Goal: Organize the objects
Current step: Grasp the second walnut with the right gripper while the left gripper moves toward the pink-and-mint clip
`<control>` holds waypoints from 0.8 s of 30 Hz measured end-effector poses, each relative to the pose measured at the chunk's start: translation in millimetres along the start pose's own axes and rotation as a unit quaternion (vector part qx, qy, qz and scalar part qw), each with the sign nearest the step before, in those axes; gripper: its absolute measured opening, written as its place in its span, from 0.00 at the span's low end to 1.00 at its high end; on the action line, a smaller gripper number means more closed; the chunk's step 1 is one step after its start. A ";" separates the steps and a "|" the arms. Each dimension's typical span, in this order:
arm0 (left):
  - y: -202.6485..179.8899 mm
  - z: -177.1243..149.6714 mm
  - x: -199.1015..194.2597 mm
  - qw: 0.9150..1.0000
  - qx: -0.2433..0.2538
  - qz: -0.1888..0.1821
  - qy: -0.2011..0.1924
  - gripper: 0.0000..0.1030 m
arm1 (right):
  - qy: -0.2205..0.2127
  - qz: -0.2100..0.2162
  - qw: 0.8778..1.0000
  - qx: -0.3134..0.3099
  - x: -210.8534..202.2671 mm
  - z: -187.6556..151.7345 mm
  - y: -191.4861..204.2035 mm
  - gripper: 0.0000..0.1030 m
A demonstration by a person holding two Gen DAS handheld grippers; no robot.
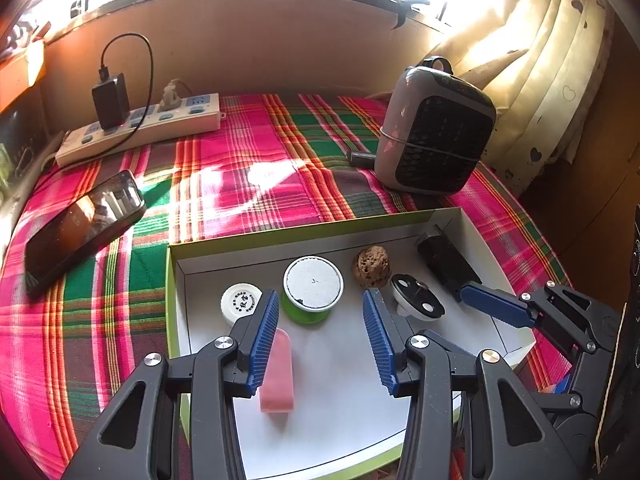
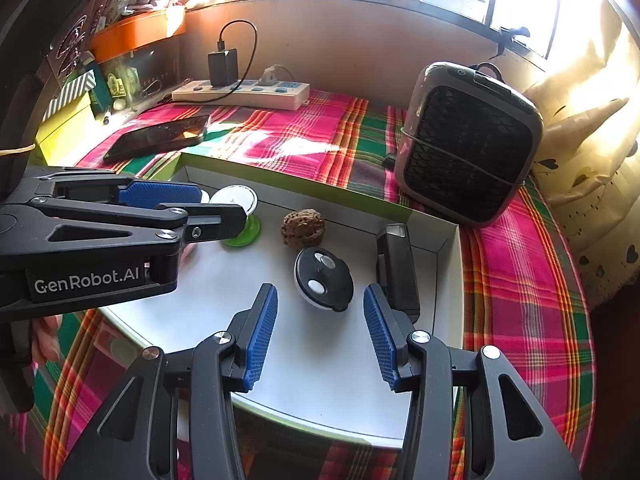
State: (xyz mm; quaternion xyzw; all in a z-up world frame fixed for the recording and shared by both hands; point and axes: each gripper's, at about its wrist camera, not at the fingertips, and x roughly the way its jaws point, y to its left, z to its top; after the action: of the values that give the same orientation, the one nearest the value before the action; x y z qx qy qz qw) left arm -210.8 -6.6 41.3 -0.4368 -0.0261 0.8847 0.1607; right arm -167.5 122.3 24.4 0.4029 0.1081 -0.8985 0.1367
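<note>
Box [image 1: 176, 280] is set on plaid cloth [image 1: 248, 152]; the pink eraser [image 1: 278, 372] is seen only at left-wrist lower centre. Left gripper [image 1: 320, 336] and right gripper [image 2: 320, 332] are held open, empty.

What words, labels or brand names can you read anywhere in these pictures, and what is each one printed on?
"GenRobot.AI": white letters on the side of the black left gripper, seen in the right wrist view.
Small white cap in the box: a ring of dark characters, too small to read.
Speaker: small symbols on its top, too small to read.
Colourful boxes at the left edge: print too blurred to read.
Nothing else readable.
</note>
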 end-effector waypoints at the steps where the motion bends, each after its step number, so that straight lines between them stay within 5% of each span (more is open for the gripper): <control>1: 0.3 -0.9 -2.3 1.000 0.000 -0.001 -0.002 0.41 | -0.002 0.001 1.000 0.002 -2.2 -0.4 0.0 0.45; 24: 20.6 -47.7 -62.3 0.999 -0.021 0.002 -0.042 0.41 | -0.040 0.006 0.998 0.050 -52.5 -27.7 1.8 0.45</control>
State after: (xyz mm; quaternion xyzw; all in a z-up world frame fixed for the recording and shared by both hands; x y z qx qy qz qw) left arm -143.6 -49.8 55.6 -0.4027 -0.0508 0.9018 0.1482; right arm -114.2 137.4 45.8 0.3738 0.0556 -0.9173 0.1257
